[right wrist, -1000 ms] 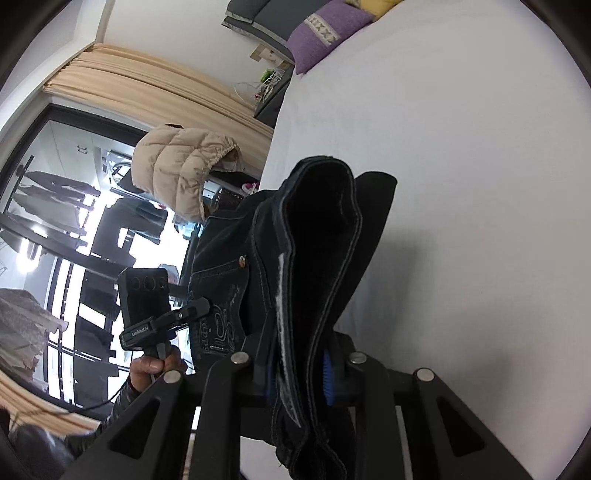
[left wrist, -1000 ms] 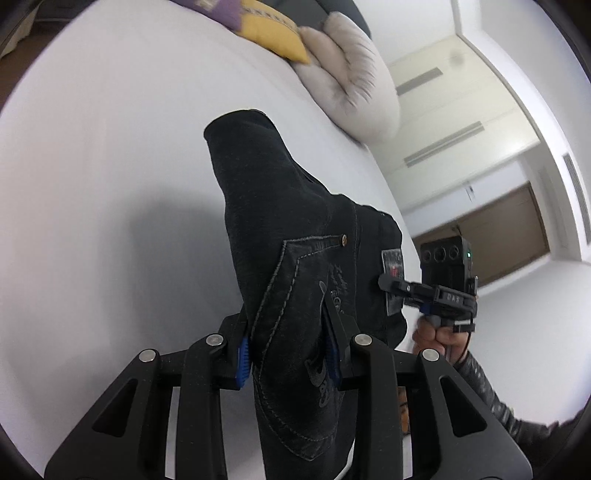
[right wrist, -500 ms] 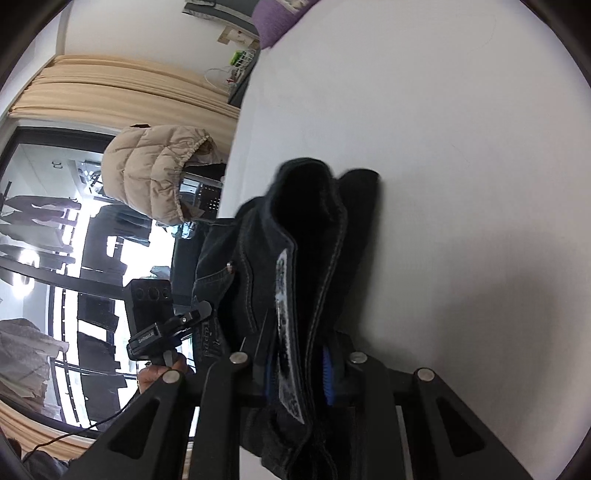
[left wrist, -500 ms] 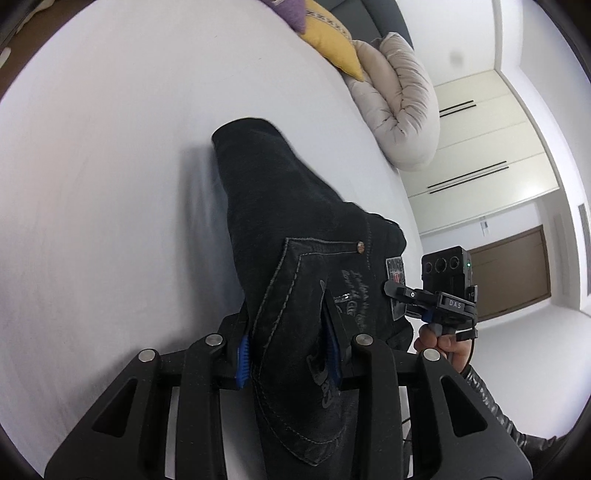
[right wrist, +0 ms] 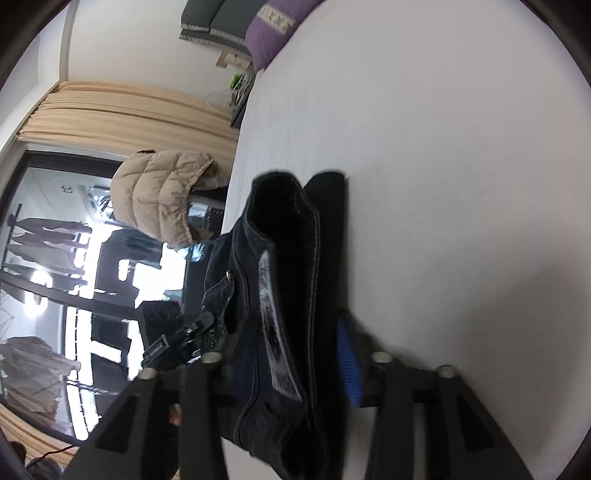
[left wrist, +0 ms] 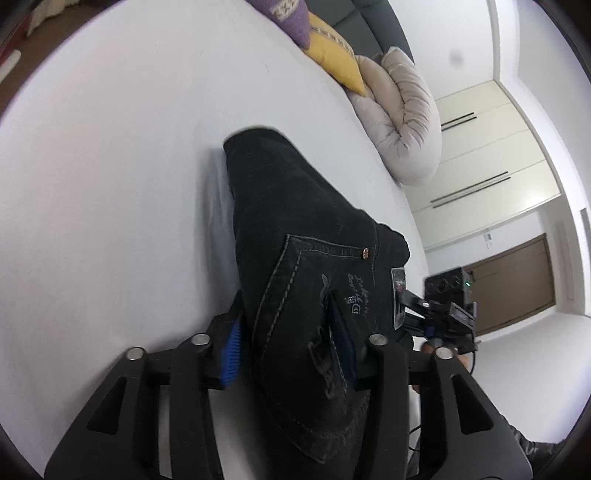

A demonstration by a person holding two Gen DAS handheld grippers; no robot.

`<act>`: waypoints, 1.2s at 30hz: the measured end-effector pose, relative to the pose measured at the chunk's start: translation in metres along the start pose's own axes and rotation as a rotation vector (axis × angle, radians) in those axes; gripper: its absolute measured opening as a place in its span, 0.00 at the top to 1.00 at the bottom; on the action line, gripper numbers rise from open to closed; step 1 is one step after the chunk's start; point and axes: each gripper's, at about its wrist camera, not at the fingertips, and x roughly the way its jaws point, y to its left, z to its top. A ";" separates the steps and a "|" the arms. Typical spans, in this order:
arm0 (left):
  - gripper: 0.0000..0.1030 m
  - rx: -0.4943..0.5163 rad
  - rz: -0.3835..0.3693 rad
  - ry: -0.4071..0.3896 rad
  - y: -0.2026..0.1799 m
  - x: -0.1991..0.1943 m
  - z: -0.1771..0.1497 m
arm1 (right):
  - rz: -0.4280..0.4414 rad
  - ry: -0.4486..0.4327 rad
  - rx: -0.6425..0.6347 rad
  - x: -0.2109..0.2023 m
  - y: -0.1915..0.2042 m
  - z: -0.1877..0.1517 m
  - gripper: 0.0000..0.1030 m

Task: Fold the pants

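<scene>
The dark blue jeans (left wrist: 295, 229) lie folded on the white bed (left wrist: 110, 184). Their back pocket and leather waistband patch face the left wrist view. My left gripper (left wrist: 288, 343) has its blue pads (left wrist: 231, 350) standing a little apart around the pocket end of the jeans. My right gripper (right wrist: 295, 354) holds the waistband end of the jeans (right wrist: 291, 266). Its right blue pad (right wrist: 349, 369) stands off the cloth and its left pad is hidden. The right gripper also shows in the left wrist view (left wrist: 447, 306), beside the patch.
Purple (left wrist: 284, 14) and yellow (left wrist: 332, 55) pillows and a rolled beige duvet (left wrist: 402, 122) lie at the bed's far end. A beige puffer jacket (right wrist: 166, 195) hangs beside the bed near curtains and a window. A brown door (left wrist: 517, 280) is behind the right hand.
Both grippers have lowered the jeans' held end toward the bed and swung round. Both jaws have widened, and the right pad now stands off the cloth.
</scene>
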 end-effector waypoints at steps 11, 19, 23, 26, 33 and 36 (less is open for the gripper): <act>0.00 0.312 0.532 -0.375 -0.120 -0.110 -0.074 | -0.337 -0.199 -0.293 -0.080 0.086 -0.073 0.35; 0.00 0.505 0.714 -0.727 -0.247 -0.184 -0.169 | -0.392 -0.480 -0.532 -0.135 0.198 -0.147 0.09; 0.00 0.438 0.849 -0.789 -0.276 -0.206 -0.206 | -0.401 -0.653 -0.625 -0.170 0.247 -0.196 0.00; 0.00 0.458 0.864 -0.734 -0.289 -0.212 -0.228 | -0.422 -0.727 -0.648 -0.187 0.271 -0.222 0.00; 0.00 0.413 0.864 -0.633 -0.316 -0.222 -0.274 | -0.602 -0.742 -0.633 -0.205 0.308 -0.265 0.00; 0.00 0.413 0.829 -0.599 -0.322 -0.215 -0.288 | -0.634 -0.722 -0.612 -0.206 0.309 -0.280 0.00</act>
